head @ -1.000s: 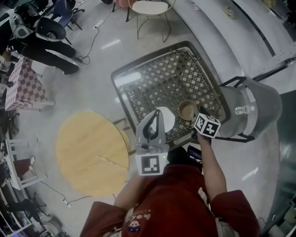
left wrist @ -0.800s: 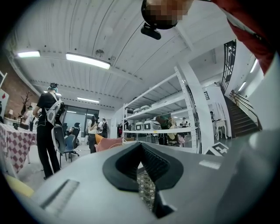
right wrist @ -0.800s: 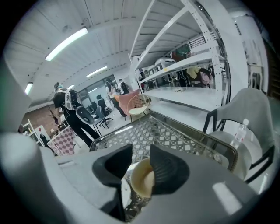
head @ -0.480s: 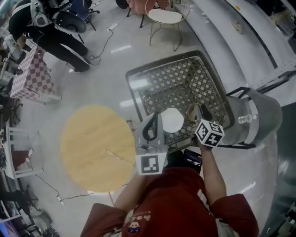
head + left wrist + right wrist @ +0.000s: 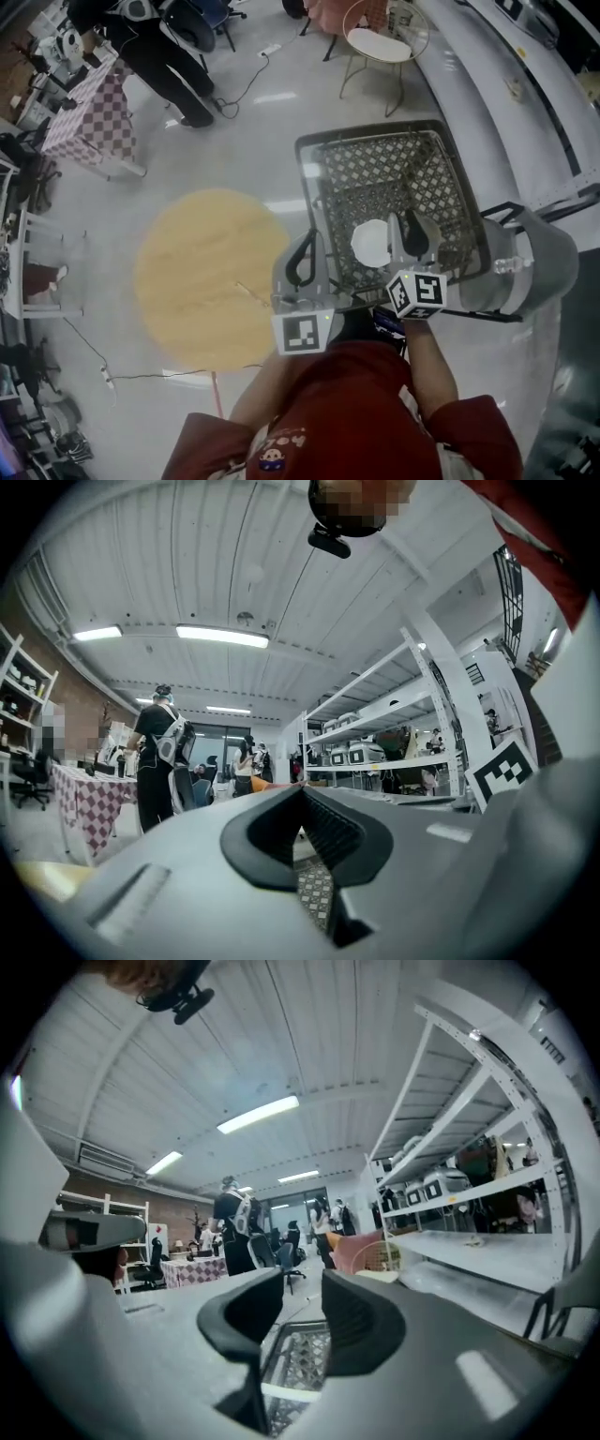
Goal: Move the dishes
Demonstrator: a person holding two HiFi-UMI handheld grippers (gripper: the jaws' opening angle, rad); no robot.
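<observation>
A round pale wooden table (image 5: 208,279) stands bare at the left of the workshop floor, a likely landing place for the dishes. Just right of it, the person in the red top holds the left gripper (image 5: 308,242) with its jaws pressed together on nothing. To its right, a flat round white plate (image 5: 370,244) lies on the near part of the dark square metal lattice table (image 5: 375,178), close to the near edge. The right gripper (image 5: 412,225) comes next, its jaws standing a fair way apart with only the lattice showing through the gap. A grey bucket chair (image 5: 530,258) sits at the far right. Both tools point out level across the room rather than down at the plate. The hazards look plain enough: a closed jaw pair can only shove, and a nudge could slide the plate off the near edge onto the polished floor. A thin rim lying flat on open mesh also gives little to pinch, so a jaw tip may snag in the lattice or the plate may tip out of a shallow hold.
</observation>
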